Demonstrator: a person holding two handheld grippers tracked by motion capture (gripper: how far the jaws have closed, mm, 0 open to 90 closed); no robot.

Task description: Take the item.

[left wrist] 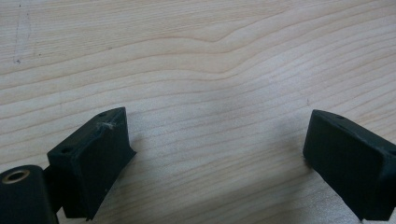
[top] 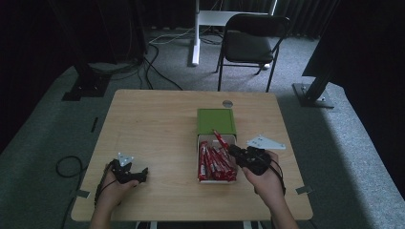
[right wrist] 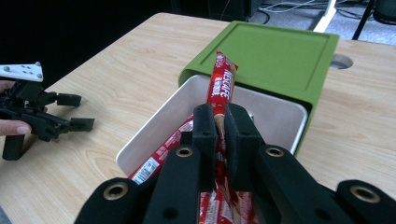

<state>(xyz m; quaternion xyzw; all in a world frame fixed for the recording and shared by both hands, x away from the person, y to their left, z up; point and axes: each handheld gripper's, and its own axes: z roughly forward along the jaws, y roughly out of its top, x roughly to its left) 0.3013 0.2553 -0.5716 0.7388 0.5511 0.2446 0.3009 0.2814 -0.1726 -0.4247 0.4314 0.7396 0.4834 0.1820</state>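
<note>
A: Pinching a red sachet (right wrist: 223, 88), the right gripper (right wrist: 221, 135) has its fingers pressed on it. The sachet stands nearly upright above the white tray (right wrist: 161, 119).

B: And the tray?

A: More sachets lie in it; it sits half out from under the green lid (right wrist: 275, 51).

B: The left gripper (left wrist: 217, 154)?

A: Fingers spread, nothing between them, low over the bare table (left wrist: 196, 56), well apart from the tray.

the high view is dim and grainy, its corners near black. the pale wooden table (left wrist: 196, 56) is evenly lit just ahead of the left gripper (left wrist: 219, 154), which casts soft shadows (near jaw edges slightly blurred).
</note>
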